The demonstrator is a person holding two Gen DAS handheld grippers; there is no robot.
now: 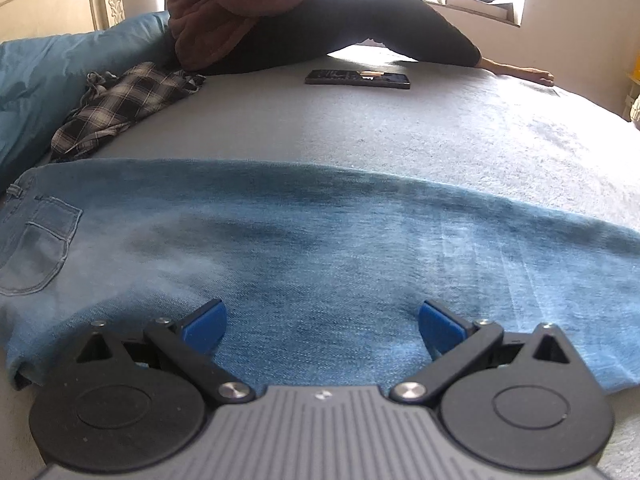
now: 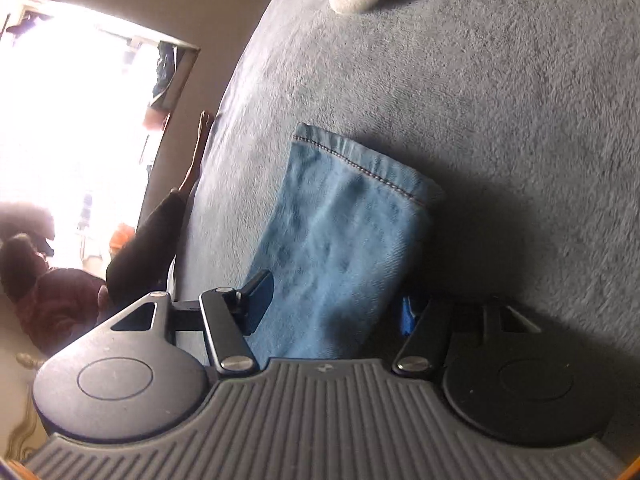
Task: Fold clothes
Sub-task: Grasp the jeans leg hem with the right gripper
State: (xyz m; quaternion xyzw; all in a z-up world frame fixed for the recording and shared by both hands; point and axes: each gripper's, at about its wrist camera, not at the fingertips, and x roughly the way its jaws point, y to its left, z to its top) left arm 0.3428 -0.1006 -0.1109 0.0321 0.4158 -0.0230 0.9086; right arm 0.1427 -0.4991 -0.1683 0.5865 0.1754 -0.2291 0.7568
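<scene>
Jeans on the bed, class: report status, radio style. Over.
Left hand-held gripper open, over jeans. Right hand-held gripper straddles hem end, grip unconfirmed. Phone and plaid garment lie beyond, clear of jeans.

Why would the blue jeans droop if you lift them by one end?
The jeans lie flat and follow the bed, so they are probably floppy. The thick stitched hem suggests fairly heavy cloth. The leg would likely sag from the right claw.

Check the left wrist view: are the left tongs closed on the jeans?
No, the left tongs stand wide open over the jeans, which lie flat between the blue pads with no fabric pinched.
</scene>
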